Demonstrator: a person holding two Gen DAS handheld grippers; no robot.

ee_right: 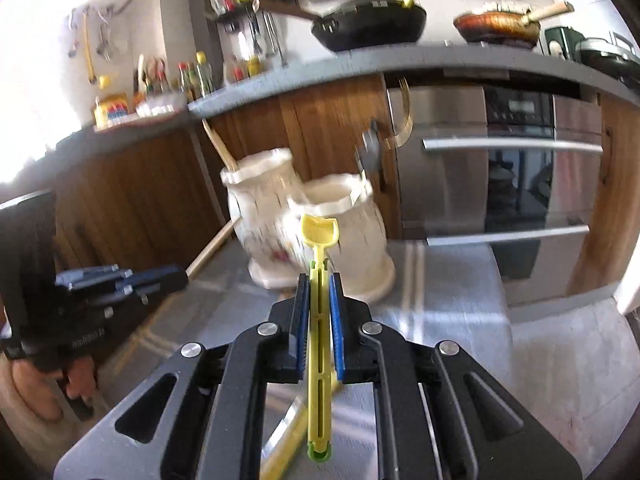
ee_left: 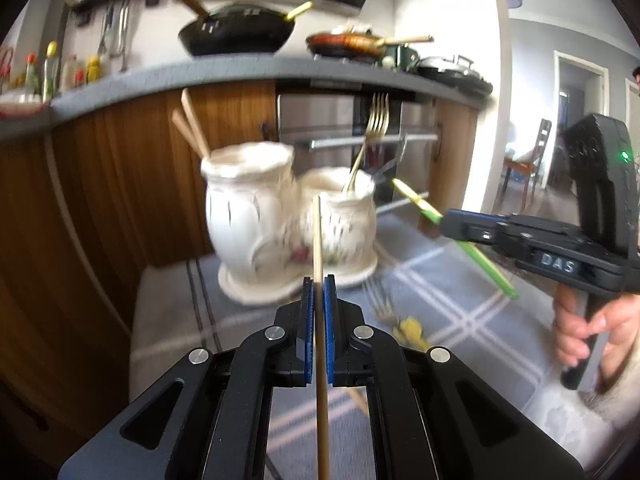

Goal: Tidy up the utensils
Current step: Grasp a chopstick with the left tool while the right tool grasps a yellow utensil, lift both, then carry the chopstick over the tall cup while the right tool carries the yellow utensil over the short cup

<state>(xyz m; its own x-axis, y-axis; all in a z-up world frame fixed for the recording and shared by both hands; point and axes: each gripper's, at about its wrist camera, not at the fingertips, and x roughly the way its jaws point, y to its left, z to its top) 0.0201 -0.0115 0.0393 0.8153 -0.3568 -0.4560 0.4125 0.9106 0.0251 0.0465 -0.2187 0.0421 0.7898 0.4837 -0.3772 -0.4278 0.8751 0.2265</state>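
A white ceramic double-jar holder (ee_left: 256,216) stands on a checked cloth; it also shows in the right wrist view (ee_right: 352,236). Its left jar holds wooden chopsticks (ee_left: 192,124); its right jar holds a gold fork (ee_left: 374,128). My left gripper (ee_left: 319,280) is shut on a wooden chopstick (ee_left: 318,240), which points at the jars. My right gripper (ee_right: 320,280) is shut on a yellow-green plastic utensil (ee_right: 320,236), held just before the right jar. The right gripper also shows in the left wrist view (ee_left: 448,222).
A fork (ee_left: 382,300) and a yellow item (ee_left: 412,332) lie on the cloth (ee_left: 460,292) near the holder. Another yellow utensil (ee_right: 284,440) lies under my right gripper. Behind are wooden cabinets, an oven (ee_right: 516,184) and a counter (ee_left: 240,72) with pans.
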